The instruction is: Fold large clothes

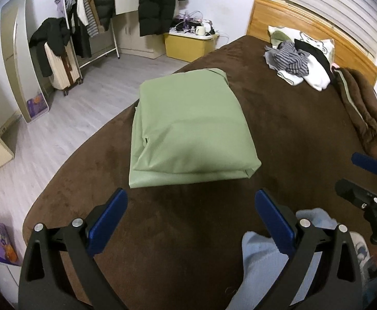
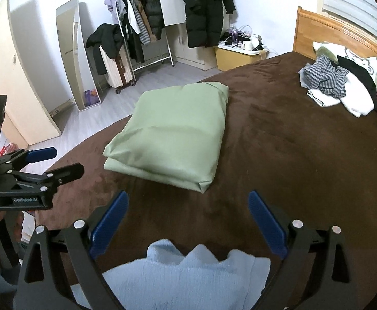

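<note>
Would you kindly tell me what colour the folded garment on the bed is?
The folded fabric garment is plain light green, clearest in the left wrist view.

A pale green garment [image 1: 188, 126] lies folded into a thick, roughly rectangular bundle on the brown bed [image 1: 291, 134]. It sits close to the bed's side edge that faces the grey floor, with one corner reaching almost to that edge. Its top layer is smooth, with soft creases; at its near end the stacked layers show as a lip along the fold. In the right wrist view the same green bundle [image 2: 172, 134] lies flat, its layered corner turned toward the camera. A heap of unfolded clothes [image 1: 299, 62], striped grey, white and black, lies crumpled near the bed's head end, against a pillow, well apart from the green bundle.
</note>
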